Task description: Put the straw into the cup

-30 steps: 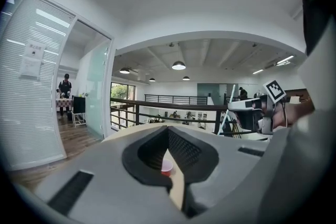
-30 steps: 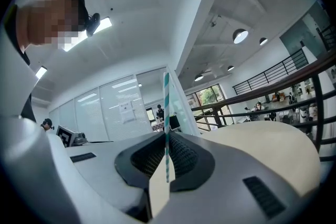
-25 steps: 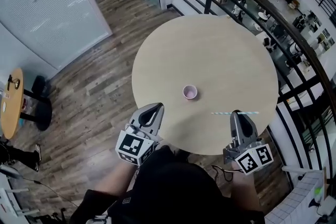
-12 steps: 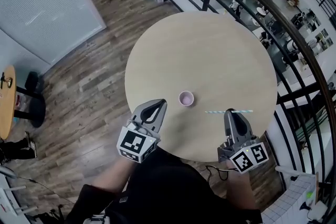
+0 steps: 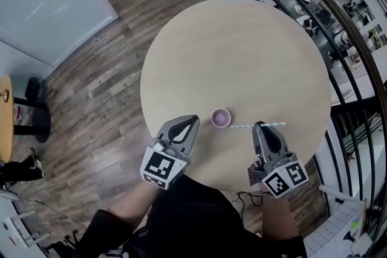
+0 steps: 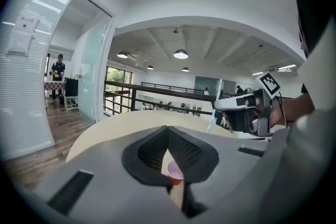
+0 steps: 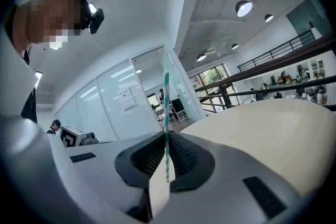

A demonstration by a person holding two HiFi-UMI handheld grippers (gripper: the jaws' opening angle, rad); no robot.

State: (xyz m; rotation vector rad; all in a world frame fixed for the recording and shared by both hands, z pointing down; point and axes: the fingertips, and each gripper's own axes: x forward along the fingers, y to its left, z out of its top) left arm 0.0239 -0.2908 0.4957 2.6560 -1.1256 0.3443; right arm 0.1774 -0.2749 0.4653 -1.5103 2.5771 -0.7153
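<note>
head view shows a round counter (image 5: pixel 242 51) on a wooden floor (image 5: pixel 103 99), with a dark railing (image 5: pixel 357 63) along its far right side. a small pink cup (image 5: pixel 221 118) stands upright on the counter near its near edge, mouth open upward. the left hand-held gripper (image 5: pixel 192 121) is just to the left of the cup, apart from it, tips aimed across the counter. its jaws are closed together with nothing gripped. the right hand-held gripper (image 5: pixel 260 125) is to the right of the cup and is clamped on a blue-and-white striped straw (image 5: pixel 245 126). the straw lies crosswise to the jaws and sticks out on both sides. its left end is just beside the cup rim and outside the cup. whether it touches the rim cannot be told. left gripper view shows the left hand-held gripper (image 6: pixel 168 127) with its tips met. the cup (image 6: pixel 175 172) is visible through the gap behind them, standing on the counter (image 6: pixel 121 126). the right hand-held gripper (image 6: pixel 239 110) and the straw (image 6: pixel 213 113) appear at the right. right gripper view shows the right hand-held gripper (image 7: pixel 167 134) with both pads pressed on the straw (image 7: pixel 166 107). the straw runs upright in this picture through the tips. the counter (image 7: pixel 273 128) extends to the right.
</note>
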